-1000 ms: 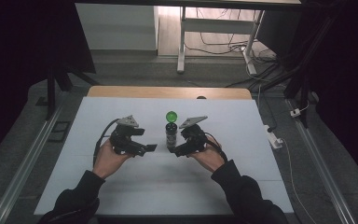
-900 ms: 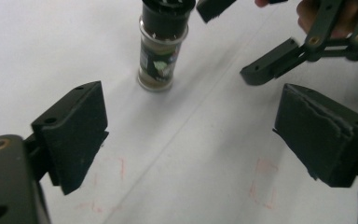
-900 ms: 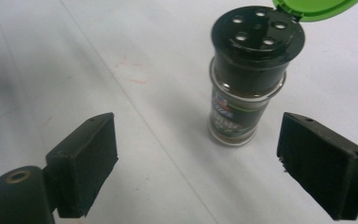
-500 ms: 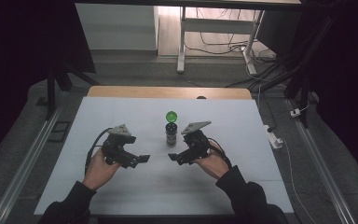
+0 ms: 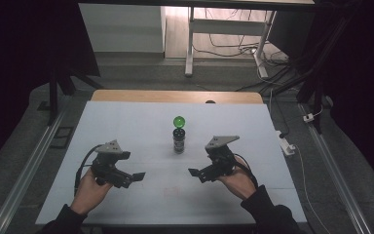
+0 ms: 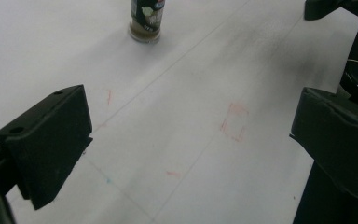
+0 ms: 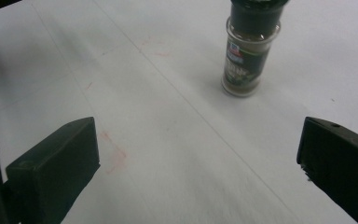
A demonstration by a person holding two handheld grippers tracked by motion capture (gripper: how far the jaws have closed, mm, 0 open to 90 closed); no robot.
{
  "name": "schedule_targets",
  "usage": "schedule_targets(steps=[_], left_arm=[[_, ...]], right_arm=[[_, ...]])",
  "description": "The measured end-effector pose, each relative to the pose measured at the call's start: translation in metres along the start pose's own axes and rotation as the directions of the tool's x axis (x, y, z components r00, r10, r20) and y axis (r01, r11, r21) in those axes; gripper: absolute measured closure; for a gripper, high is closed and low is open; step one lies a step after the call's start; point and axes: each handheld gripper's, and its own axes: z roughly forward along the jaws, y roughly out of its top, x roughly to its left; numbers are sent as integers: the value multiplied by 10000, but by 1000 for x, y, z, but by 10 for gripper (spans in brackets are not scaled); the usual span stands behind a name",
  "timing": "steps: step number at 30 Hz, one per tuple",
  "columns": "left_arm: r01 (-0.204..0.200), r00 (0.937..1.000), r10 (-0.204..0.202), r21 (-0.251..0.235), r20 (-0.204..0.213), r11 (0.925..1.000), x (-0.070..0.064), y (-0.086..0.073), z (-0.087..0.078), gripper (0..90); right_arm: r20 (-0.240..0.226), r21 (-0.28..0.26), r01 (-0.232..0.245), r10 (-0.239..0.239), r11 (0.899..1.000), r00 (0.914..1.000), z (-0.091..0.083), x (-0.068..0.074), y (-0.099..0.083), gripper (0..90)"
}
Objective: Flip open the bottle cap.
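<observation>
Both grippers have drawn back toward the person and apart since a second ago, when they sat close on either side of the small glass spice jar with a dark lid and printed label; the jar has stayed put. Now the left gripper and the right gripper each rest in a hand low over the white table sheet, jaws spread wide and holding nothing, tips turned inward toward each other. That pose looks like a release and retreat, leaving the jar standing upright on its own. The jar stands ahead of both and between them, well clear of either. Beyond it, just behind, sits a small bright green ball.

From above, the ball and both hands are plain. The right gripper view adds the jar's label and brownish contents, and both gripper views show faint red pencil marks on the sheet.
</observation>
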Motion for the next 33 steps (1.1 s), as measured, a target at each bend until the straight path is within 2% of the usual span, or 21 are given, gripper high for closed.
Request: schedule_targets(steps=[10,19,26,33], left_arm=[[445,9984,-454,-267,-347,9987,-3,-27,-26,0],[976,9925,-1019,-639,-671,9932,-4,-54,-53,0],[1295,9846,-1384,-863,-1068,9878,-3,-73,-69,0],[1476,9748,-1617,-992,-1538,9841,-3,-87,-82,0]], right_arm=[[537,-117,-353,359,9993,9979,-34,-3,-26,0],[1126,-384,-792,831,9961,9902,-63,-5,-52,0],[1598,-682,-1306,1400,9891,9772,-87,-7,-74,0],[2102,-837,-1825,1964,9796,9577,-107,-10,-97,0]])
